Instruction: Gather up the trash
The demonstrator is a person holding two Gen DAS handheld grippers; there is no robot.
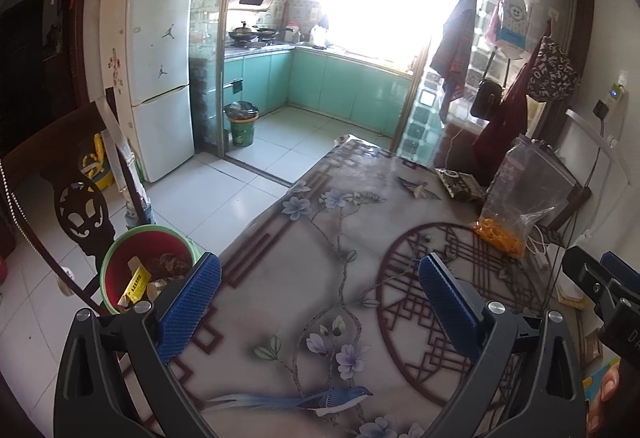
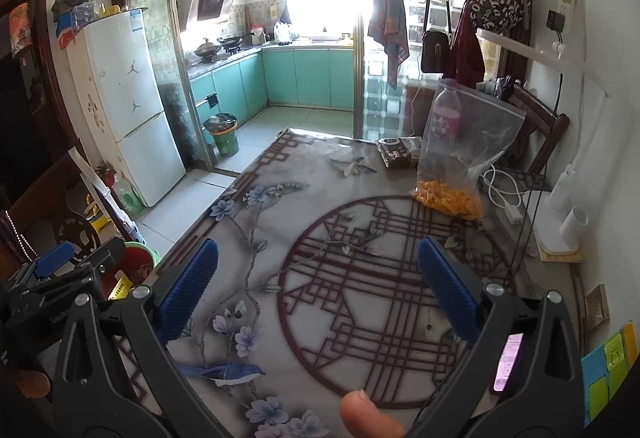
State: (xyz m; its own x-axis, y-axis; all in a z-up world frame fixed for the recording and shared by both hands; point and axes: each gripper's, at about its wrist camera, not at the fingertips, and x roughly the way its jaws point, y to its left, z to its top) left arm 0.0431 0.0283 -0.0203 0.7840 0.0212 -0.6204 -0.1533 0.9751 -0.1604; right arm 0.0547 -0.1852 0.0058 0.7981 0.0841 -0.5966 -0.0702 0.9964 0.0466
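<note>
Both grippers hover open over a table [image 1: 304,278] covered with a flower-and-bird patterned cloth. My left gripper [image 1: 320,270] holds nothing between its blue pads. My right gripper [image 2: 318,258] is just as wide and holds nothing; it also shows at the right edge of the left wrist view [image 1: 600,278]. A red bin with a green rim [image 1: 148,266] sits on the floor by the table's left edge, with a yellow wrapper and scraps inside. A dark snack wrapper [image 2: 398,152] lies at the table's far end. A clear bag of orange pieces [image 2: 456,174] stands near it.
A plastic bottle [image 2: 444,118] stands behind the bag. White cables and a charger [image 2: 508,206] lie at the right edge beside a white lamp base [image 2: 560,222]. A dark wooden chair [image 1: 80,198] stands left of the bin. A green kitchen bin [image 2: 224,140] sits beyond.
</note>
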